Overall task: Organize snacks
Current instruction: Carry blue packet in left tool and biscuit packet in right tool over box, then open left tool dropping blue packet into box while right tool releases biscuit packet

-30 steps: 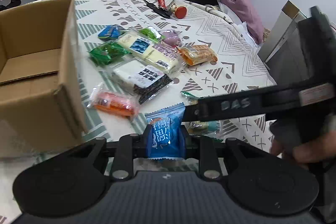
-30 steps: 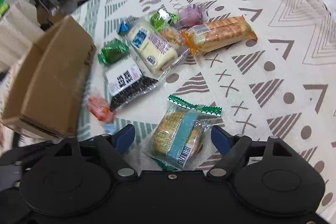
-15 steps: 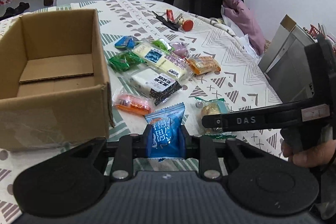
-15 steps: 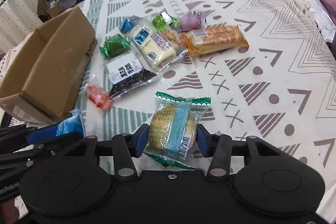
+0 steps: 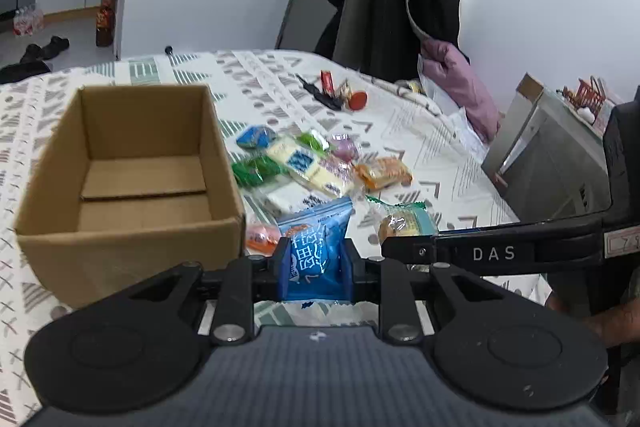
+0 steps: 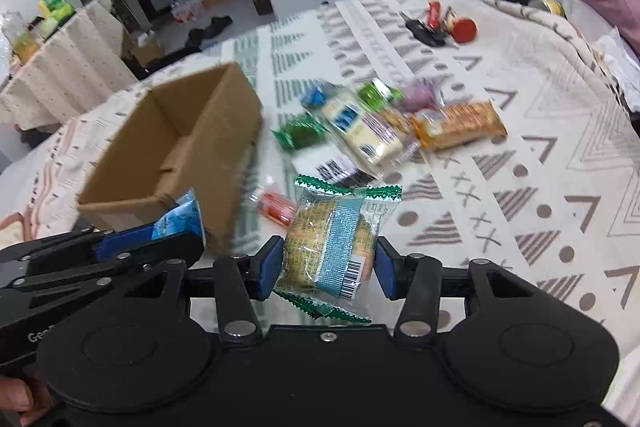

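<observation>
The left tongs (image 5: pixel 314 265) pinch a blue snack packet (image 5: pixel 316 251) between their pads, lifted above the surface (image 5: pixel 408 123). The open cardboard box (image 5: pixel 132 179) sits ahead and to the left of them, nothing inside. The right tongs (image 6: pixel 326 265) clamp a clear packet with a green zigzag edge (image 6: pixel 334 239), a round biscuit showing inside. Ahead of both tongs, the remaining snacks (image 6: pixel 372 131) lie clustered on the patterned cloth, just right of the box. Farther ahead lies a set of keys (image 6: pixel 440 27).
</observation>
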`<move>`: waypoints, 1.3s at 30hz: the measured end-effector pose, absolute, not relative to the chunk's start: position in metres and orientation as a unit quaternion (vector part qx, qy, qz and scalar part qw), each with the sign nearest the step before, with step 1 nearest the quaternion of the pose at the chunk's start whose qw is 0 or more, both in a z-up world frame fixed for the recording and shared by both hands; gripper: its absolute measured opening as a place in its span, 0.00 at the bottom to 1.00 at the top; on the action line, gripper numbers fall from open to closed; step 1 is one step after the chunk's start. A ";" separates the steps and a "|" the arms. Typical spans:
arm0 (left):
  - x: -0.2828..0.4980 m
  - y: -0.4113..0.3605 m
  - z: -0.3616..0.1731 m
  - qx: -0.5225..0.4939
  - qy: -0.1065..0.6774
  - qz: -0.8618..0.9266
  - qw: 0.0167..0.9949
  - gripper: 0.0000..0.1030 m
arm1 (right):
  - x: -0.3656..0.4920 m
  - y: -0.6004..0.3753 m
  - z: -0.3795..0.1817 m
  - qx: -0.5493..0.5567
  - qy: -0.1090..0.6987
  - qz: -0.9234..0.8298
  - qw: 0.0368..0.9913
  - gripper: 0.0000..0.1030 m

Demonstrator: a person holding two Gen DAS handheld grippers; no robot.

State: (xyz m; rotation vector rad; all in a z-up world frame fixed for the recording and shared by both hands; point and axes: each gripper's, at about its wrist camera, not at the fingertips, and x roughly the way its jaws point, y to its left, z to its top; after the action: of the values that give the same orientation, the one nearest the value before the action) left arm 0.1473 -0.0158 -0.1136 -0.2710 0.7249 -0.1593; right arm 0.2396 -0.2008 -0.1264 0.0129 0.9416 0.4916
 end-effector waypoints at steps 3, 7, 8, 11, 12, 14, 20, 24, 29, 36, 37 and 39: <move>0.141 -0.009 -0.102 -0.135 0.339 -0.068 0.929 0.24 | 0.234 -0.196 -0.116 0.012 0.437 0.246 0.865 0.46; 0.137 0.005 -0.088 -0.140 0.324 -0.050 0.934 0.24 | 0.229 -0.188 -0.106 0.021 0.424 0.264 0.866 0.46; 0.136 0.009 -0.086 -0.140 0.321 -0.045 0.936 0.24 | 0.229 -0.185 -0.104 0.022 0.421 0.268 0.866 0.46; 0.136 0.022 -0.080 -0.140 0.315 -0.028 0.938 0.24 | 0.229 -0.175 -0.099 0.028 0.413 0.280 0.866 0.46; 0.135 0.027 -0.079 -0.141 0.313 -0.022 0.939 0.24 | 0.230 -0.172 -0.098 0.029 0.411 0.283 0.866 0.46; 0.136 0.036 -0.078 -0.144 0.312 -0.010 0.939 0.24 | 0.232 -0.163 -0.095 0.031 0.407 0.292 0.865 0.46; 0.140 0.068 -0.082 -0.159 0.311 0.023 0.937 0.24 | 0.237 -0.135 -0.089 0.029 0.396 0.319 0.860 0.46; 0.143 0.089 -0.089 -0.170 0.313 0.036 0.934 0.24 | 0.244 -0.113 -0.091 0.029 0.394 0.332 0.856 0.46; 0.146 0.109 -0.099 -0.190 0.318 0.050 0.927 0.24 | 0.250 -0.088 -0.099 0.026 0.401 0.344 0.849 0.46; 0.147 0.120 -0.111 -0.206 0.326 0.060 0.921 0.24 | 0.254 -0.062 -0.109 0.020 0.408 0.357 0.840 0.46; 0.147 0.120 -0.111 -0.201 0.326 0.067 0.921 0.25 | 0.254 -0.060 -0.111 0.019 0.410 0.358 0.839 0.46; 0.148 0.120 -0.110 -0.194 0.331 0.076 0.920 0.27 | 0.256 -0.056 -0.113 0.020 0.412 0.359 0.837 0.46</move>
State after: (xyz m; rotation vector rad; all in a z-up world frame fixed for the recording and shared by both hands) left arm 0.1479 0.1195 -0.1099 -0.3992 0.6797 0.1569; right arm 0.2560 -0.0556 -0.1131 0.0418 0.8729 0.7598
